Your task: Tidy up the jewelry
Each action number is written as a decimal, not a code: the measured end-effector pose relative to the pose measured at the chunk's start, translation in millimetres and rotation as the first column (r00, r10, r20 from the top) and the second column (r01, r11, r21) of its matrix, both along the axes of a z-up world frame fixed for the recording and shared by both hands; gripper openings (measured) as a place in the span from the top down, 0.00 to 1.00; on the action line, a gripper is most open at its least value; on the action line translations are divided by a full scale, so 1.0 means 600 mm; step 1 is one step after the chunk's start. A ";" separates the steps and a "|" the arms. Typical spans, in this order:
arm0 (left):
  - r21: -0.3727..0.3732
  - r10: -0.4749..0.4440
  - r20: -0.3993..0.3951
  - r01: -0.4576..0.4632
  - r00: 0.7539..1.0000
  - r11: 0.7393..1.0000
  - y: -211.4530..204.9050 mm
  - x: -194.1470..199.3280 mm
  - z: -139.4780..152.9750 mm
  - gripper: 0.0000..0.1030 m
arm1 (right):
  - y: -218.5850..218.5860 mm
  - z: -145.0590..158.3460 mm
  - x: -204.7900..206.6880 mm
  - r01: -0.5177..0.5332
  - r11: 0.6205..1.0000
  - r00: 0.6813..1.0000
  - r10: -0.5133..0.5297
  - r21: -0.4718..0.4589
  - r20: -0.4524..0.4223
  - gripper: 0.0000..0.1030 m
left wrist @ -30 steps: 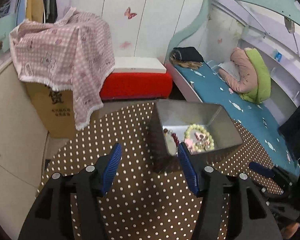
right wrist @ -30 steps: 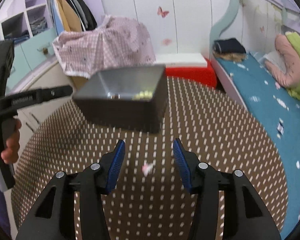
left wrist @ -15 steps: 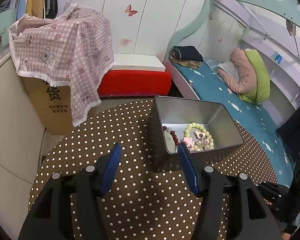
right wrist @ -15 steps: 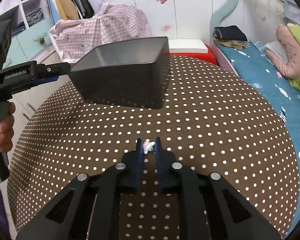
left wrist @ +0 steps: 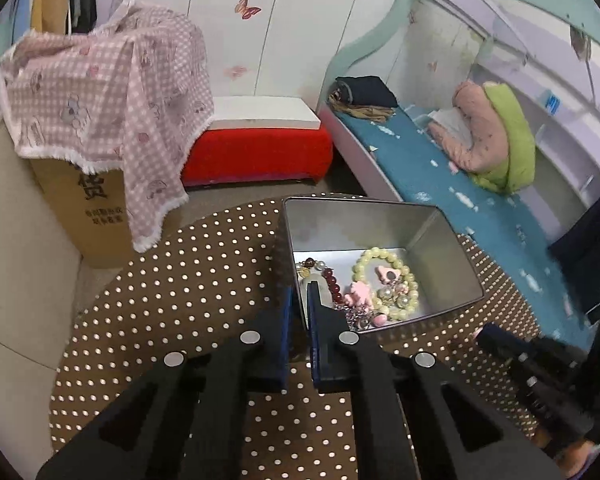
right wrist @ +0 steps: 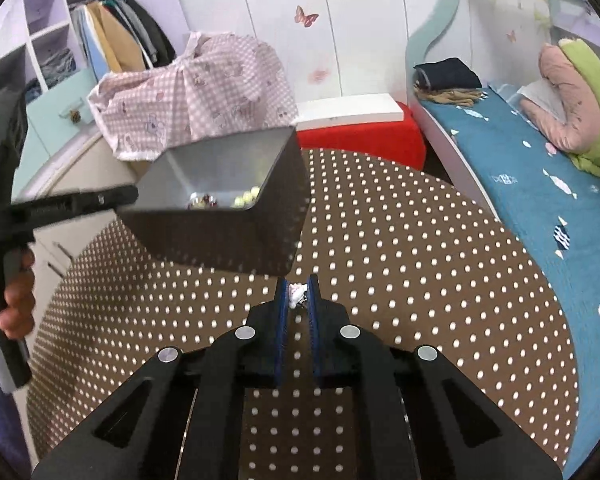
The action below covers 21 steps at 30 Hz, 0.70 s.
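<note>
Both claws are clamped now. Left gripper (left wrist: 299,300) has just snapped its blue pads together on the near wall of the grey rectangular metal tin (left wrist: 448,256) — beaded bracelets (left wrist: 384,280) inside — lifted off the brown polka-dot tablecloth (right wrist: 420,264). Right gripper (right wrist: 298,294) pinches a small white-pink charm (right wrist: 296,293) — a second ago it lay loose between wide jaws.

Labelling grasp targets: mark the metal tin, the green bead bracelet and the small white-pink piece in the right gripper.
metal tin (left wrist: 432,216), left wrist view, bare far rim.
green bead bracelet (left wrist: 359,266), left wrist view, beads on its left arc.
small white-pink piece (right wrist: 296,293), right wrist view, white part showing between the pads.
</note>
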<state>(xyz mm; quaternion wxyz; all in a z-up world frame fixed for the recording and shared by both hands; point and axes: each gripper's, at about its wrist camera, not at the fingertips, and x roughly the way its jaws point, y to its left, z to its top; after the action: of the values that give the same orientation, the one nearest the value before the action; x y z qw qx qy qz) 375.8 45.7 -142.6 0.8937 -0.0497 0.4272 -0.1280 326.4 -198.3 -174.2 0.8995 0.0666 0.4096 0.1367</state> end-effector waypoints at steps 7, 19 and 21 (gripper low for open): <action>0.000 -0.004 -0.008 0.004 1.000 1.000 -0.001 -0.005 0.001 0.94 | -0.022 0.042 0.012 0.014 0.994 0.999 -0.019 0.104 0.051 0.90; -0.004 -0.011 -0.008 0.011 1.000 1.000 -0.001 -0.012 0.002 0.95 | 0.047 0.097 0.055 -0.048 0.994 0.993 0.037 0.094 0.111 0.90; -0.003 -0.010 -0.009 0.010 1.000 1.000 -0.001 -0.011 0.001 0.95 | 0.059 0.088 0.063 -0.055 0.994 0.994 0.047 0.089 0.095 0.90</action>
<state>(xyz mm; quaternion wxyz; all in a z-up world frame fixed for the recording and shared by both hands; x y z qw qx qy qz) 369.1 45.0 -141.9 0.8911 -0.0495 0.4311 -0.1331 364.3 -162.9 -121.6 0.9097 0.0911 0.3624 0.1812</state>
